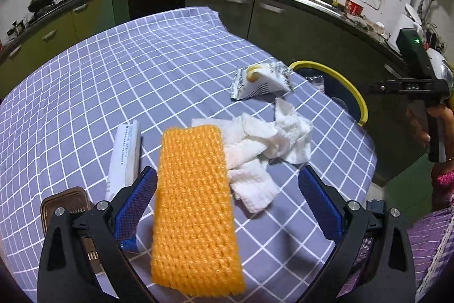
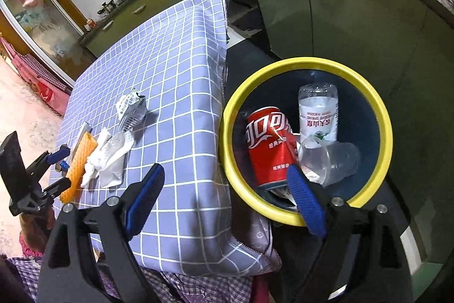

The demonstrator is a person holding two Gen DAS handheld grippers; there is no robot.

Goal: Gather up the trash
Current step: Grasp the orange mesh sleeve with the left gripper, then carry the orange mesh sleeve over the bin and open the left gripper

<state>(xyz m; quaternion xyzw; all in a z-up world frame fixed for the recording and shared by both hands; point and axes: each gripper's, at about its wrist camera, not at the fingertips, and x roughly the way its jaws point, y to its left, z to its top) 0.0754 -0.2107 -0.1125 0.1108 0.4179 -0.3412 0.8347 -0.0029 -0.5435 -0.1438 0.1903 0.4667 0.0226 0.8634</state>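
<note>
1. Orange knitted cloth [image 1: 195, 206] lies between the fingers of my left gripper [image 1: 227, 200], whose jaws stand spread wide around it without pinching; whether the left pad touches its edge I cannot tell.
2. Crumpled white tissue [image 1: 264, 149] rests on the checked tablecloth [image 1: 85, 93] just beside the cloth, with a torn printed wrapper [image 1: 261, 81] farther on, near the table's edge, and a white box [image 1: 124, 155] to the cloth's left.
3. My right gripper [image 2: 227, 198] hangs spread and empty over the yellow-rimmed bin [image 2: 380, 104], which stands beside the table and holds a red can [image 2: 269, 146], a clear bottle [image 2: 319, 115] and a plastic cup [image 2: 332, 158].
4. Step in hand, as I judge it: a drop finished on the right; table trash not yet collected.
5. Next move calls for closing on the tissue or wrapper, then carrying it to the bin.
</note>
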